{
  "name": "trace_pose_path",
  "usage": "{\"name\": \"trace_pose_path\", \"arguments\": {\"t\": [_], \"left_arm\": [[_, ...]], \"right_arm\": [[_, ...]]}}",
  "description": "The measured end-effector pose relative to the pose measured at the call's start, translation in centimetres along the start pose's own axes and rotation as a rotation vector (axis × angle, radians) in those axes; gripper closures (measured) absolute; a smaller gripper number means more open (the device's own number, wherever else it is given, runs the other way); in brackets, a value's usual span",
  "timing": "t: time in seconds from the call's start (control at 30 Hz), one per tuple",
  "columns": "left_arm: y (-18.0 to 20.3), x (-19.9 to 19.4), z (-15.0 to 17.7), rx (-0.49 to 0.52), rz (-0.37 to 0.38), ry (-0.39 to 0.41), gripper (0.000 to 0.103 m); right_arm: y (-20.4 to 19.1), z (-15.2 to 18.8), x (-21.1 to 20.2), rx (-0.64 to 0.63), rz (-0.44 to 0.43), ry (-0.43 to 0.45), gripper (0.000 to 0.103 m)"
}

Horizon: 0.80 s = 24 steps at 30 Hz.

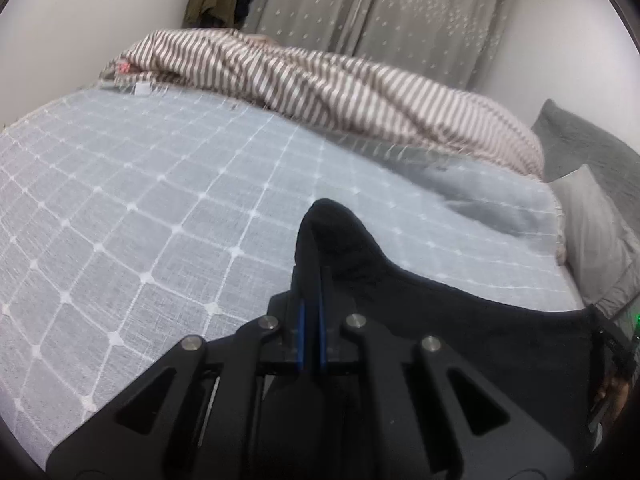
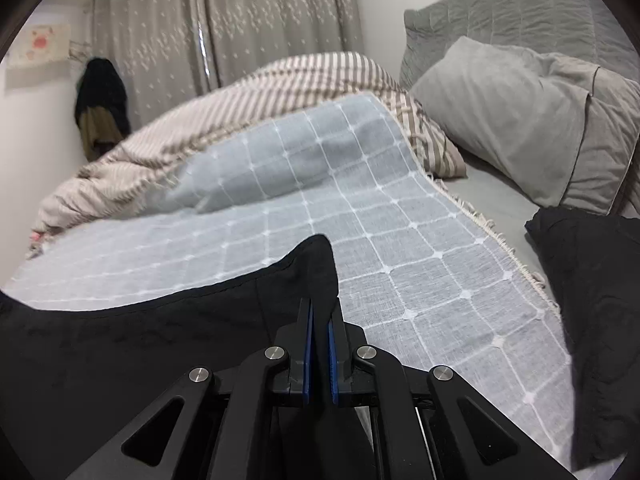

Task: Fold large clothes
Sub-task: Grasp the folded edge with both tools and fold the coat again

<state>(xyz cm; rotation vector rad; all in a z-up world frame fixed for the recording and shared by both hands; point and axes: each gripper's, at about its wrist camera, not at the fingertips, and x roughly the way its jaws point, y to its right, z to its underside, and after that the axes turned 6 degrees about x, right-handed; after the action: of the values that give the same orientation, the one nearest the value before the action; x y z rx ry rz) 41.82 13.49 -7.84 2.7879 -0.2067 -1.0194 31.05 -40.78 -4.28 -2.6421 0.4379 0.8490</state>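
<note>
A large black garment (image 1: 460,320) is held over a bed. My left gripper (image 1: 313,280) is shut on one corner of it; the cloth peaks over the fingertips and hangs away to the right. My right gripper (image 2: 320,304) is shut on another corner of the same black garment (image 2: 140,344), which stretches away to the left. The garment's edge sags between the two grippers above the pale blue checked blanket (image 1: 140,208), also seen in the right wrist view (image 2: 400,248). The fingertips are hidden by cloth.
A striped duvet (image 1: 320,84) is bunched along the far side of the bed. Grey pillows (image 2: 512,120) and a grey headboard (image 2: 520,12) lie at the head. Another dark cloth (image 2: 592,304) lies at the right. Grey curtains (image 1: 380,12) hang behind.
</note>
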Motion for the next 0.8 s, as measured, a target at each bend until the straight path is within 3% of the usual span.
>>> {"name": "trace_pose_path", "arguments": {"t": [0.2, 0.33, 0.4, 0.47, 0.5, 0.57, 0.6, 0.7, 0.8], "left_arm": [[-2.0, 6.3, 2.3, -0.072, -0.05, -0.209, 0.096], [-1.0, 4.7, 1.3, -0.015, -0.117, -0.193, 0.091], [-0.2, 3.1, 0.7, 0.033, -0.103, -0.165, 0.081], [1.4, 1.4, -0.1, 0.062, -0.047, -0.139, 0.054], [2.4, 0.8, -0.3, 0.078, -0.023, -0.127, 0.049], [4.4, 0.3, -0.6, 0.105, 0.024, -0.117, 0.04], [5.5, 0.3, -0.5, 0.114, 0.051, -0.119, 0.038], [7.8, 1.2, 0.4, 0.136, 0.091, -0.15, 0.032], [7.3, 3.8, 1.8, 0.15, 0.052, -0.233, 0.032]], "right_arm": [[1.8, 2.3, 7.1, 0.064, 0.075, -0.224, 0.096], [1.6, 2.0, 6.6, 0.04, 0.14, -0.226, 0.088], [0.5, 1.6, 5.3, -0.014, 0.173, -0.198, 0.086], [-1.3, 1.4, 3.8, -0.072, 0.174, -0.161, 0.079], [-2.2, 1.5, 3.1, -0.092, 0.163, -0.145, 0.074], [-5.3, 2.0, 1.5, -0.143, 0.095, -0.119, 0.049], [-6.8, 2.3, 1.3, -0.164, 0.045, -0.129, 0.044], [-11.8, 4.2, 1.6, -0.225, -0.153, -0.244, 0.044], [-13.9, 6.1, 2.9, -0.276, -0.189, -0.31, 0.044]]}}
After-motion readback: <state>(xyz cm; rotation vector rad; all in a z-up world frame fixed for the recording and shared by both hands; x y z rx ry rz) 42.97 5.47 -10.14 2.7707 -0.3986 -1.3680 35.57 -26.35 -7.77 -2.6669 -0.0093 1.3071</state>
